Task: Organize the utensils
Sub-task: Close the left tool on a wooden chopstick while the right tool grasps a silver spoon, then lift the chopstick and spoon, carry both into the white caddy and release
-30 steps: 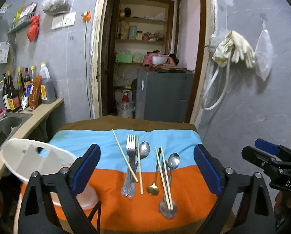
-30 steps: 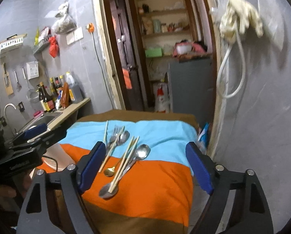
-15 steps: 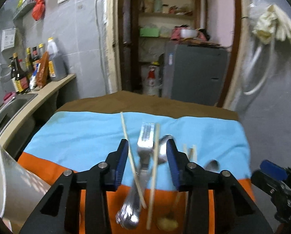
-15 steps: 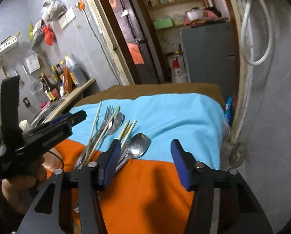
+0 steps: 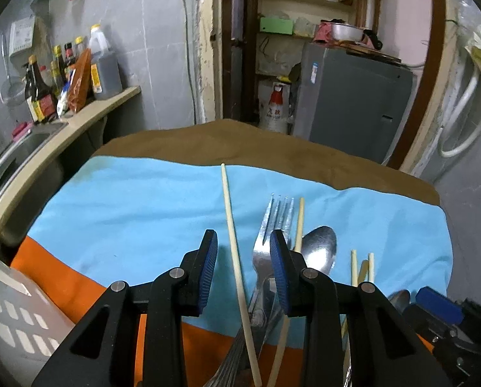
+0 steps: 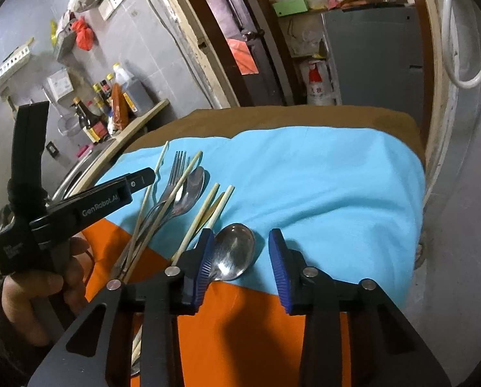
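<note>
Utensils lie on a blue and orange cloth point(image 5: 137, 213). In the left wrist view a wooden chopstick point(image 5: 232, 235), a fork point(image 5: 272, 225) and a spoon point(image 5: 319, 251) lie side by side. My left gripper point(image 5: 243, 267) is open, low over the chopstick and fork, its jaws either side of them. In the right wrist view a large spoon point(image 6: 235, 251) lies between the jaws of my open right gripper point(image 6: 240, 264). More chopsticks point(image 6: 208, 213) and the fork point(image 6: 175, 174) lie to its left. My left gripper point(image 6: 143, 177) shows there from the side.
A white slotted plastic basket point(image 5: 11, 316) stands at the near left of the table. A sink counter with several sauce bottles point(image 5: 46, 93) runs along the left. A grey cabinet point(image 5: 353, 96) stands beyond the table, with a wall at the right.
Both grippers have moved forward and down toward the utensils, and their jaws have narrowed from wide open to a smaller gap. Nothing has been taken hold of.
</note>
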Available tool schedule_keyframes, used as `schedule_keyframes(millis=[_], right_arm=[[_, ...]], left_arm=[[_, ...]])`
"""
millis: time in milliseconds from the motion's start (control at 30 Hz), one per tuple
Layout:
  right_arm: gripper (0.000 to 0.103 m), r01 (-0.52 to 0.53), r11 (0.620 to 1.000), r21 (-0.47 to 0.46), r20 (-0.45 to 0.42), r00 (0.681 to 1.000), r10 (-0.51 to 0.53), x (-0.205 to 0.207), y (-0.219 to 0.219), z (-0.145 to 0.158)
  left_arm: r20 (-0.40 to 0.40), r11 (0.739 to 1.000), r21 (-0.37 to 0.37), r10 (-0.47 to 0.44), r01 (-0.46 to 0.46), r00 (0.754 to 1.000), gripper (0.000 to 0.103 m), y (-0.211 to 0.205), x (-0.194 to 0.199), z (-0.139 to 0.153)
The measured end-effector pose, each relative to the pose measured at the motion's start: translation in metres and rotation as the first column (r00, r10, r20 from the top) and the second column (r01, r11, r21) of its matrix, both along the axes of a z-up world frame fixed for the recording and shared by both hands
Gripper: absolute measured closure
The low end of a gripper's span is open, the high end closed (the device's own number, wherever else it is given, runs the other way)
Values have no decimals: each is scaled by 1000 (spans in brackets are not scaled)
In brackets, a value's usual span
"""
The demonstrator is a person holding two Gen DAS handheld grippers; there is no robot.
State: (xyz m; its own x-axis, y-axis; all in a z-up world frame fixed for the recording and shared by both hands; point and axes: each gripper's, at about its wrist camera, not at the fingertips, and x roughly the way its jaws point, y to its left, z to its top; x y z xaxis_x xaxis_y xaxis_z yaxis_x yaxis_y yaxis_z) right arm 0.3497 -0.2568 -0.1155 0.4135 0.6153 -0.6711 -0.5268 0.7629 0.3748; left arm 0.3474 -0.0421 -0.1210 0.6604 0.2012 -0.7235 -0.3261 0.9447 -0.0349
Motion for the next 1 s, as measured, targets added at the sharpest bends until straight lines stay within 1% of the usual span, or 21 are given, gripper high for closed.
schedule_keyframes(millis=[67,100,267,367,467,533,600,633,767,833,900,1000], right_arm=[[75,2,1000,5,-11,1000,-2,2,-1,-3],[77,2,1000,7,-15,1000,-2,3,0,-4],[82,-1,1000,26,-47,999,2,6,-4,-11],[82,-17,999,48,-72,997,21,9,-3,-14],[82,-30,996,79,-104,994,38,13,-3,-18],[82,-36,993,108,-125,991,50,17,-5,-21],[82,-46,990,133,-142,988,65,20,-6,-22],[82,-50,989,141,-150,986,71,21,-6,-23],[81,-62,989,133,-148,986,82,20,-2,-21],[83,-60,990,124,-146,986,78,19,0,-19],[96,-57,992,112,-150,986,74,19,2,-19],[99,-52,991,120,-159,985,71,18,2,-19]], left_arm=[[-7,1000,-14,15,-15,1000,77,4,3,-1],[-10,999,-23,22,-23,1000,80,7,4,-2],[-41,997,-60,47,-49,998,85,19,10,-5],[-75,995,-94,34,-41,997,85,24,17,-9],[-84,993,-116,11,-21,996,85,26,20,-11],[-88,990,-143,6,-19,996,91,30,21,-12],[-98,986,-163,8,-24,995,94,34,22,-12],[-101,985,-171,7,-24,995,97,36,22,-11],[-110,981,-192,-3,-18,994,100,39,23,-10],[-113,981,-194,-6,-16,994,100,39,22,-9],[-111,981,-194,-7,-14,994,100,39,19,-8],[-97,980,-197,-4,-15,995,101,35,10,-3]])
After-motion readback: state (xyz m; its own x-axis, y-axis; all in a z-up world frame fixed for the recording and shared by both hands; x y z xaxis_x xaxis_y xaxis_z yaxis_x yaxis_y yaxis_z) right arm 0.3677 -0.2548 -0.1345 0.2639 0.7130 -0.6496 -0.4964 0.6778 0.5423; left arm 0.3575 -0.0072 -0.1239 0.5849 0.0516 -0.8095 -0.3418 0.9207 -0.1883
